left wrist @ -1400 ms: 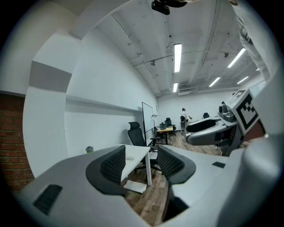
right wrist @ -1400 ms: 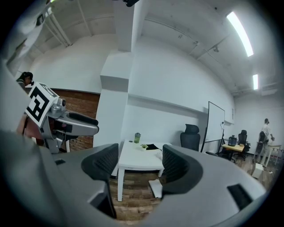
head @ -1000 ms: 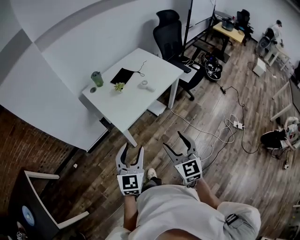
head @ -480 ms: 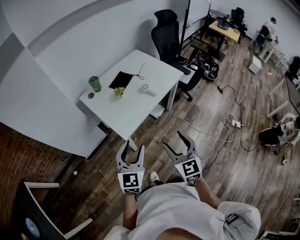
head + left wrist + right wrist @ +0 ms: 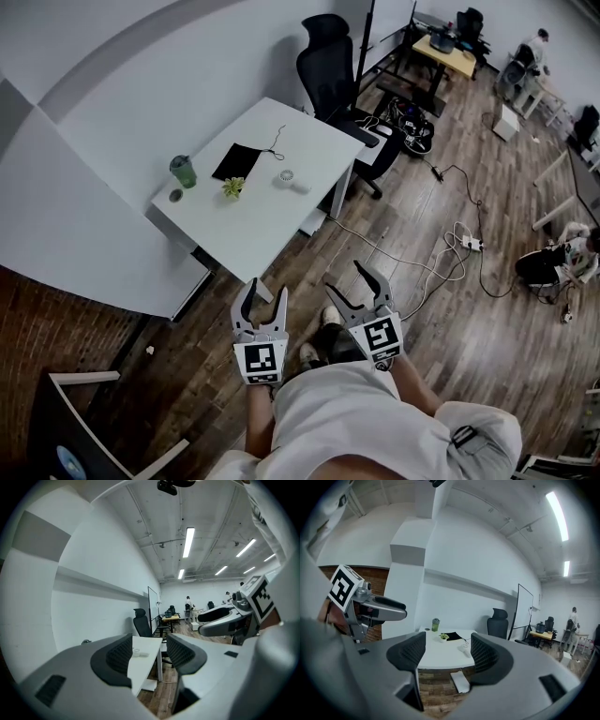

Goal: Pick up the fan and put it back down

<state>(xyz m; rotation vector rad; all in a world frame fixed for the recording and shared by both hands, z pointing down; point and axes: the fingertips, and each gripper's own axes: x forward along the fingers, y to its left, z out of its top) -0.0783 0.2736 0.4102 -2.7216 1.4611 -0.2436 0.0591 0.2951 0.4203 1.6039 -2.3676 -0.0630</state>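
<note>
The left gripper (image 5: 267, 289) and right gripper (image 5: 345, 278) kept their jaws apart, empty, above open floor (image 5: 441, 328). The table (image 5: 272, 220) with the fan (image 5: 290, 176) stood farther.

A white table (image 5: 272, 217) and black office chair (image 5: 323, 70) stand on wood floor (image 5: 450, 328).

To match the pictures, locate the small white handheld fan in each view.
Head view: small white handheld fan, upper centre, on the white desk.
Left gripper view: fan low centre, seen between the jaws.
Right gripper view: fan low centre, beside right-hand jaw.
Shared landmark: black office chair by the desk.
</note>
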